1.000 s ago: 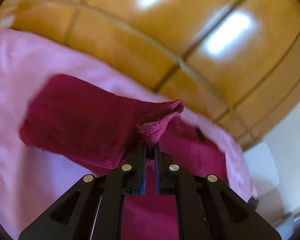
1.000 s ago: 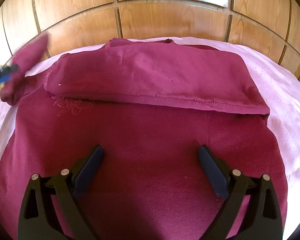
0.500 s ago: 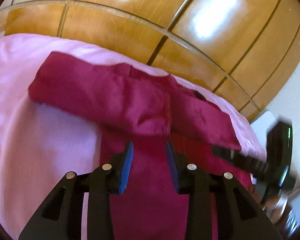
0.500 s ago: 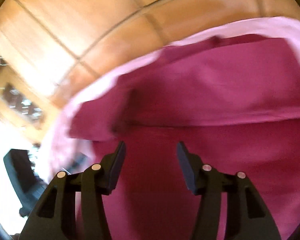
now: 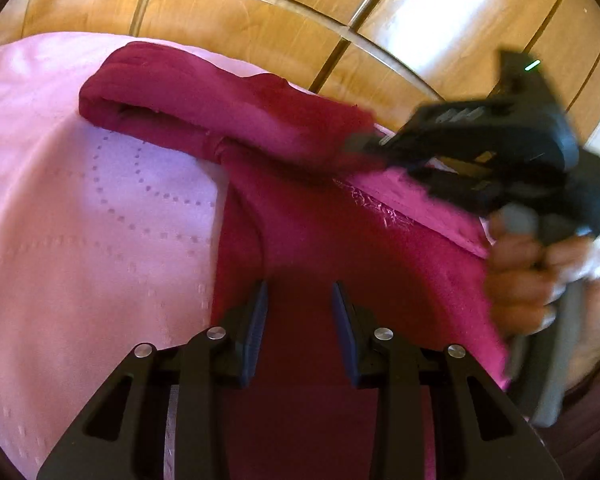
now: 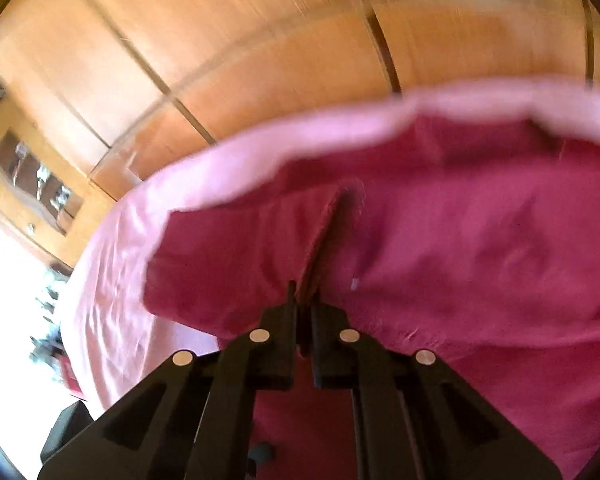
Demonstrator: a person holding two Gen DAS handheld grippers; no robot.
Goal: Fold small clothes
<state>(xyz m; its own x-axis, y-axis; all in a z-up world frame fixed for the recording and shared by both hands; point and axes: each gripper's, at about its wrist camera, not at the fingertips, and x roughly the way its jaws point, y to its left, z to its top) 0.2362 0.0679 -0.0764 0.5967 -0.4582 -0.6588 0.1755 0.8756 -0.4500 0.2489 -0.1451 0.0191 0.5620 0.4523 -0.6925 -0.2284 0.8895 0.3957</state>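
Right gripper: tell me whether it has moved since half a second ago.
Yes. The right gripper has advanced toward the wooden panels and shut on the maroon garment.

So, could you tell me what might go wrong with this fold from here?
The right gripper is pinching only a thin edge of the maroon garment, so the cloth could slip out mid-fold. The left gripper is open and holds nothing, so the garment may drag across the pink sheet instead of folding cleanly.

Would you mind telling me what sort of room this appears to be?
Probably a bedroom at home: the maroon garment lies on a pink quilted bedspread, with glossy wooden wardrobe panels right behind it and a wooden glass-fronted cabinet to the side.
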